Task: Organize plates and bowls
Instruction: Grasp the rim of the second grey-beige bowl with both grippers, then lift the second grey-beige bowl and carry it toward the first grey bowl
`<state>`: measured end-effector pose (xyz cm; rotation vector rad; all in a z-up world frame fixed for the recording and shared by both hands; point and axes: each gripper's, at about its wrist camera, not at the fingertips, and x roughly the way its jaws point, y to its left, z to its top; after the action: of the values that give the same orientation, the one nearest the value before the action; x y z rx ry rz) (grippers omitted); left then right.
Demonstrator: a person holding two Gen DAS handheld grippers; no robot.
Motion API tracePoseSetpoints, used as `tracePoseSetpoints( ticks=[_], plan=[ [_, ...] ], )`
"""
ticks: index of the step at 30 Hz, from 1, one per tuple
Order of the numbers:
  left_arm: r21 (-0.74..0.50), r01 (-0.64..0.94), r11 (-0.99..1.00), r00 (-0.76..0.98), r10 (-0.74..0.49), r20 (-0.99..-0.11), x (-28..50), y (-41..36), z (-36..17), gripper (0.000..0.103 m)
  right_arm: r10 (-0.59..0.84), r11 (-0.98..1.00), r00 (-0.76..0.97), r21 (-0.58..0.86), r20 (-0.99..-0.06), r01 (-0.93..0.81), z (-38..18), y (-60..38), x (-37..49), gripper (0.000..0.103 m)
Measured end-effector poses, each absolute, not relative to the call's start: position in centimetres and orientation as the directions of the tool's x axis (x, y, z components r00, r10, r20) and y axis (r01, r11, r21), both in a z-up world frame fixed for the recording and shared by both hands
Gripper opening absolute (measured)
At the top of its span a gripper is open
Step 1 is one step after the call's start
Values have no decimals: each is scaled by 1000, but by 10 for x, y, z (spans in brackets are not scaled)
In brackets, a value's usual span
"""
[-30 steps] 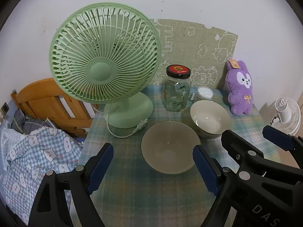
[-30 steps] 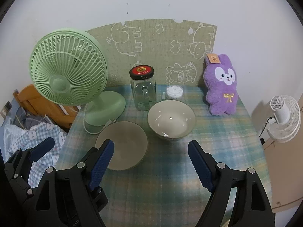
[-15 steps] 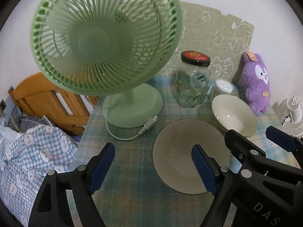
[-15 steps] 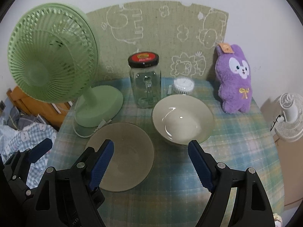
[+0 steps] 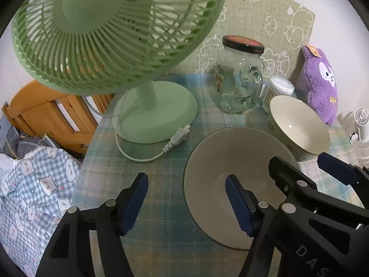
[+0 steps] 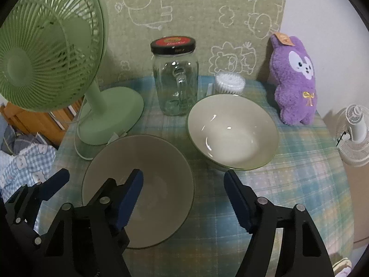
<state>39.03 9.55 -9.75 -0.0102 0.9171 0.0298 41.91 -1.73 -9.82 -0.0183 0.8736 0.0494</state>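
Observation:
A shallow grey plate [image 5: 221, 159] [image 6: 147, 161] lies on the checked tablecloth. A cream bowl [image 5: 297, 124] [image 6: 233, 131] stands just right of it. My left gripper [image 5: 186, 198] is open and empty, straddling the plate's left rim, with its right finger [image 5: 239, 205] over the plate. My right gripper [image 6: 183, 196] is open and empty, low over the gap between plate and bowl; its left finger [image 6: 129, 194] is over the plate.
A green desk fan [image 5: 110, 30] [image 6: 43, 43] stands at the left with its cord and plug [image 5: 177, 136] by the plate. Behind are a glass jar [image 6: 175, 78], a cotton-swab tub [image 6: 229, 83] and a purple plush [image 6: 295, 78]. The table edge drops to bedding [image 5: 34, 184] on the left.
Both grippers have moved forward and down toward the table. The plate and bowl now loom larger, and a finger of each gripper now overlaps the plate. The jaws stay open.

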Motion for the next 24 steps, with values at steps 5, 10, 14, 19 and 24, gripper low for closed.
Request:
tracePoseSetpoints(
  ticks=[5,10,14,19,24],
  plan=[
    [6,-18,1000,594,15,-804,393,94,-107,58,20,999,631,-11,-775,-45,-109,-14,424,65],
    [23,-9,1000,575,24,-818,397,93,-114,46,12,999,618,-14,-786,-37,-116,-13,430,60],
    [17,-13,1000,555,21,-832,401,95,-120,39,24,999,598,-1,-801,-41,-123,-13,436,48],
    [5,-4,1000,541,6,-841,404,96,-126,30,50,998,576,26,-816,-50,-131,-12,441,39],
    [10,4,1000,540,6,-842,404,91,-126,21,44,999,575,23,-817,-43,-133,-11,445,34]
  ],
)
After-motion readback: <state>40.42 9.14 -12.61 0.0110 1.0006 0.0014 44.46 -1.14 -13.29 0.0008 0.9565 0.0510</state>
